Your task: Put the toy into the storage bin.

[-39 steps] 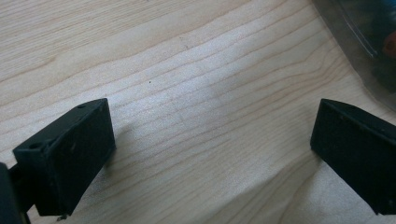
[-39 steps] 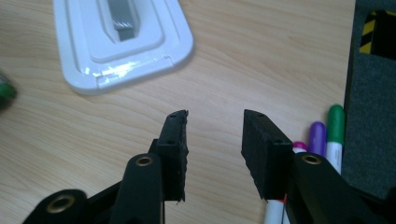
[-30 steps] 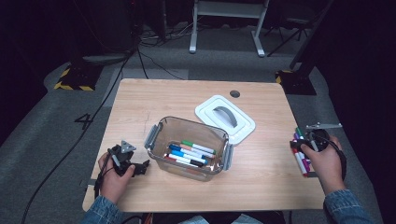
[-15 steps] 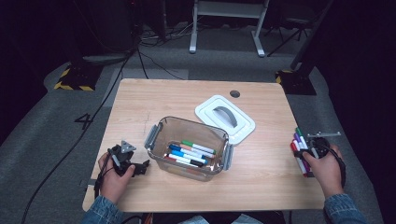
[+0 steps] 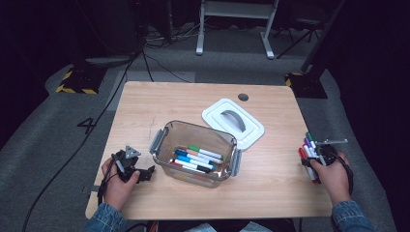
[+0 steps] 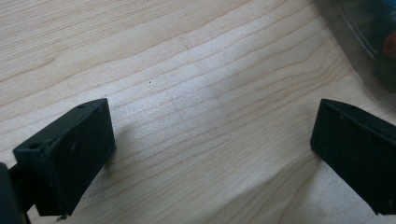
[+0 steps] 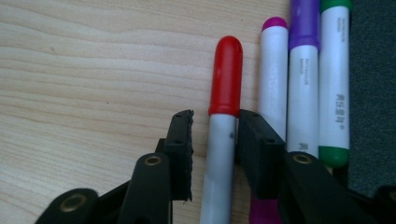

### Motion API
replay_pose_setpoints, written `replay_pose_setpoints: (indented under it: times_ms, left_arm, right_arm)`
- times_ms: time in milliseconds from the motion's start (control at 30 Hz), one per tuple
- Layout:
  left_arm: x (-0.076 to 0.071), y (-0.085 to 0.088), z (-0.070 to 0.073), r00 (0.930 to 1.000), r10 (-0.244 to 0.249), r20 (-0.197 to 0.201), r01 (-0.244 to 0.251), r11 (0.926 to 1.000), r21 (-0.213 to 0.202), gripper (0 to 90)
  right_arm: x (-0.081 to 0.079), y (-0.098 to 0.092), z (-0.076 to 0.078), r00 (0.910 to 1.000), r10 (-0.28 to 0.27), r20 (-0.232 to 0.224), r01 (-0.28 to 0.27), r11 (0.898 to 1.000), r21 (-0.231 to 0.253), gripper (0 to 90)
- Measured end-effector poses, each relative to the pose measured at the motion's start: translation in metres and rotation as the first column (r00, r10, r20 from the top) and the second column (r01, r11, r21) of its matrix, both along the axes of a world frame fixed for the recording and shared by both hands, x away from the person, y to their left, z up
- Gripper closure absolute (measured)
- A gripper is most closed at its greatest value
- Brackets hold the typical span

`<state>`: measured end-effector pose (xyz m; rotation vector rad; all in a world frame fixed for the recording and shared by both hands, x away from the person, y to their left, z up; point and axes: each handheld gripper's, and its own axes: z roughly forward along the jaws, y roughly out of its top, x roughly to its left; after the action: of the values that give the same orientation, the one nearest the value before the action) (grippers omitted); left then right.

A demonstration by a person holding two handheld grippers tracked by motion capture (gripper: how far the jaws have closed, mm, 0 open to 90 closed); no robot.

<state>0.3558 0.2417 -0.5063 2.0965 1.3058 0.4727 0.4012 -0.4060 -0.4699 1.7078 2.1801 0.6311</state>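
1. The right gripper [image 7: 215, 135] has its jaws just closing around the red-capped marker [image 7: 223, 116] — one pad touches, the other stands a sliver off, so not yet clamped.
2. That marker lies flat at the table's [image 5: 193, 101] right edge, beside magenta, purple and green markers.
3. The left gripper [image 6: 210, 140] is spread wide — holding nothing — near the clear bin [image 5: 167, 137].

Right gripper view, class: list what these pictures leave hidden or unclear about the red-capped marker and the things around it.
- Red-capped marker: its lower end is cut off by the bottom edge of the right gripper view.
- Right gripper: its jaws have just been closing around that marker; a sliver of gap shows on one side, so a firm grip is unclear.
- Magenta-capped marker: one jaw hides its lower barrel.
- Markers in the clear bin: high view, print too small.
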Motion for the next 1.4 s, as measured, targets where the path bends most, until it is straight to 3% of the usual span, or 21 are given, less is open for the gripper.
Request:
replay_pose_setpoints:
  times_ms: [233,400,867,1200,1400]
  left_arm:
    - [0.0,0.0,0.0,1.0,0.0,0.001,0.0,1.0,-0.001,0.2]
    - [0.0,0.0,0.0,1.0,0.0,0.0,0.0,1.0,0.0,0.2]
    - [0.0,0.0,0.0,1.0,0.0,0.001,0.0,1.0,-0.001,0.2]
    - [0.0,0.0,0.0,1.0,0.0,0.0,0.0,1.0,-0.001,0.2]
    - [0.0,0.0,0.0,1.0,0.0,0.001,0.0,1.0,0.0,0.2]
  right_arm:
    - [0.002,0.007,-0.003,1.0,0.009,0.001,-0.009,0.999,-0.03,74.6]
    - [0.002,0.008,-0.004,0.9999,0.015,0.006,-0.015,1.0,-0.026,76.9]
    - [0.0,0.011,-0.002,0.9999,0.01,0.008,-0.009,1.0,-0.02,77.7]
    - [0.0,0.021,0.031,0.9964,0.052,0.066,-0.054,0.998,0.019,77.7]
    - [0.003,0.037,0.056,0.9885,0.099,0.114,-0.103,0.994,0.029,77.7]
